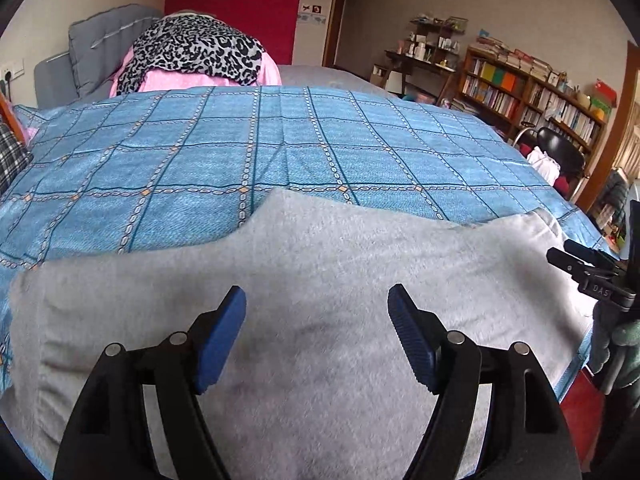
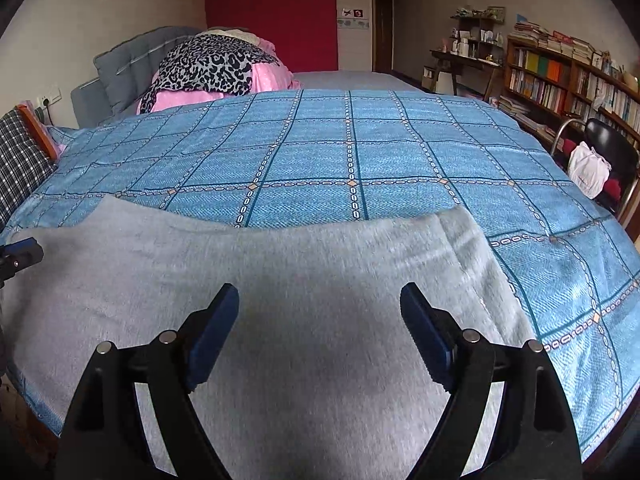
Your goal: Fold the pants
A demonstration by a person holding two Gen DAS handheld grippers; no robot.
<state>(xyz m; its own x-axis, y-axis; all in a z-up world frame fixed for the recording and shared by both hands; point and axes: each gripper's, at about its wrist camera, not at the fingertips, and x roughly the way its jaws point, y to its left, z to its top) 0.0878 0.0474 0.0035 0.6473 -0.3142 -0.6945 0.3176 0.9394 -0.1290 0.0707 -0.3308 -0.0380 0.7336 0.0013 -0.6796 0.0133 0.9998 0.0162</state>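
Grey fleece pants [image 1: 312, 280] lie flat along the near edge of a bed with a blue checked cover [image 1: 280, 140]. They also show in the right wrist view [image 2: 280, 272]. My left gripper [image 1: 316, 300] is open and empty, just above the pants' left part. My right gripper [image 2: 320, 300] is open and empty above the pants' right part, near their right end [image 2: 464, 240]. The right gripper shows at the right edge of the left wrist view [image 1: 588, 268]. The left gripper shows at the left edge of the right wrist view [image 2: 20, 256].
A pile of pink and leopard-print bedding [image 2: 216, 68] and a grey headboard [image 2: 132, 64] sit at the far left of the bed. A bookshelf [image 2: 568, 80] and a black chair [image 2: 608, 152] with a white bag stand to the right. A checked pillow [image 2: 20, 160] lies at the left.
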